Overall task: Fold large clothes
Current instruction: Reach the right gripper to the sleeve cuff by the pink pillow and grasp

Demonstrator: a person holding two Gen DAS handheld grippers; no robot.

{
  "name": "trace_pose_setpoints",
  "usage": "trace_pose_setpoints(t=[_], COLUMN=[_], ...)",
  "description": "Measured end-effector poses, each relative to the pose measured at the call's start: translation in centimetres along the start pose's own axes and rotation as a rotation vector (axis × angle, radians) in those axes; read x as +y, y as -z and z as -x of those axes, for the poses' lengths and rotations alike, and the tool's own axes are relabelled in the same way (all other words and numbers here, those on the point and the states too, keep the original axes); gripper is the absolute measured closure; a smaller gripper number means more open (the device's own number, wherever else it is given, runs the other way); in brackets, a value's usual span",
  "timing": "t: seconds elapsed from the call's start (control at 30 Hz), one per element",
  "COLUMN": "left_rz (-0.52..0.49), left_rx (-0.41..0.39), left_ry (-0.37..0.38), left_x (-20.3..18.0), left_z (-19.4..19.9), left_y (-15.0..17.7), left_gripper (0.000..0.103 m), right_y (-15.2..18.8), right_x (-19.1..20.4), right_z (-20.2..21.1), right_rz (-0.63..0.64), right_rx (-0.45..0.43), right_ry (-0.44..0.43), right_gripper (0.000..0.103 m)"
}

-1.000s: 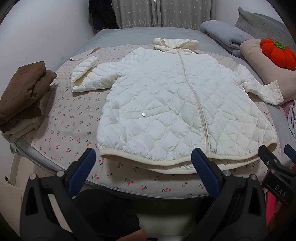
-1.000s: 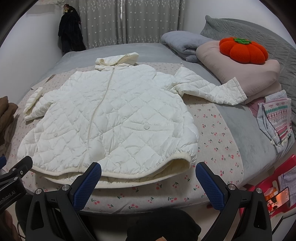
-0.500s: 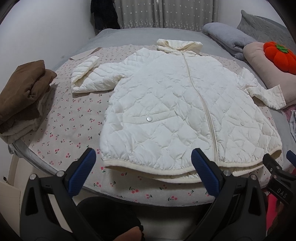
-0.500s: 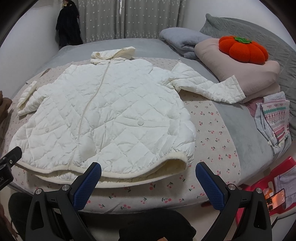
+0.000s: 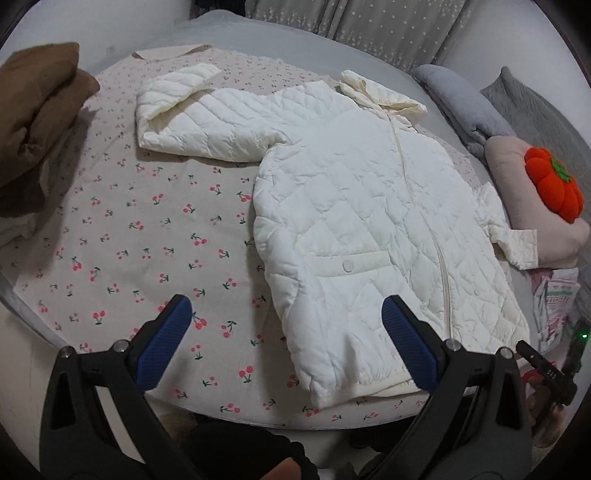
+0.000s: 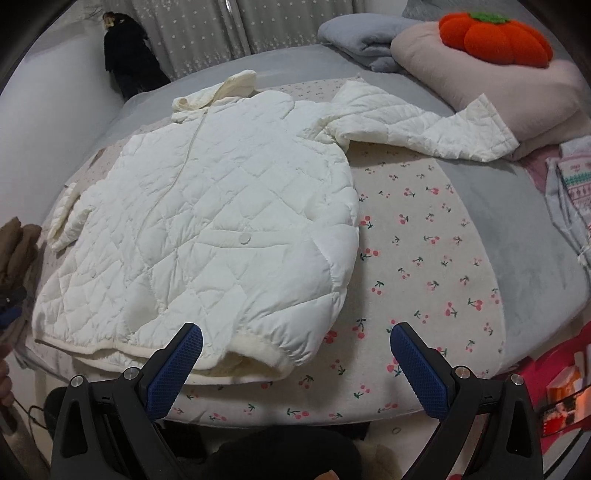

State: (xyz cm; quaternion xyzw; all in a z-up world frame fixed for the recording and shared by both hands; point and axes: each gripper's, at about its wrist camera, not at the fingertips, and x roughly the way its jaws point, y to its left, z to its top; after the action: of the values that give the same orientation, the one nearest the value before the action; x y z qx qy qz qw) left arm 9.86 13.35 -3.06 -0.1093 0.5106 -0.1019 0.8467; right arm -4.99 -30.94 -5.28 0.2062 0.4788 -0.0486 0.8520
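A white quilted jacket (image 5: 354,206) (image 6: 207,221) lies face up and zipped on the cherry-print sheet (image 5: 140,236) (image 6: 417,236), hood at the far end, both sleeves spread out. My left gripper (image 5: 286,325) is open and hovers above the hem's left corner, empty. Over the hem's right corner, my right gripper (image 6: 295,350) stands open with nothing between its fingers. In the left wrist view the left sleeve (image 5: 192,114) is folded back on itself. The right sleeve (image 6: 424,125) reaches toward the pink pillow.
A brown folded garment (image 5: 33,122) sits at the bed's left edge. At the right are a pink pillow (image 6: 517,88) with an orange pumpkin cushion (image 6: 495,33), a grey blanket (image 6: 362,37) and a patterned cloth (image 6: 576,184). Dark clothing (image 6: 129,62) hangs by the curtain.
Both grippers have moved in closer over the bed and apart, the left toward the jacket's left hem corner, the right toward its right hem corner. The jacket has not moved.
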Motion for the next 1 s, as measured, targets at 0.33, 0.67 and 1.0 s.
trace_pose_setpoints(t=[0.33,0.67,1.0], left_rz=[-0.098,-0.326,-0.533], left_rx=[0.217,0.254,0.198], left_ry=[0.126,-0.009,-0.179], left_x=[-0.8,-0.6,-2.9], left_z=[-5.7,-6.1,-2.7], left_y=[2.8,6.8,6.2], left_gripper=[0.086,0.083,0.034], right_y=[-0.9,3.2,2.4], right_x=[-5.2,-5.3,-4.9], right_z=[-6.4,-5.3,-2.8], right_rz=[-0.213,-0.080,0.045], right_rx=[0.121,0.101,0.077], right_ry=[-0.346,-0.228,-0.047], right_gripper=[0.088,0.089,0.025])
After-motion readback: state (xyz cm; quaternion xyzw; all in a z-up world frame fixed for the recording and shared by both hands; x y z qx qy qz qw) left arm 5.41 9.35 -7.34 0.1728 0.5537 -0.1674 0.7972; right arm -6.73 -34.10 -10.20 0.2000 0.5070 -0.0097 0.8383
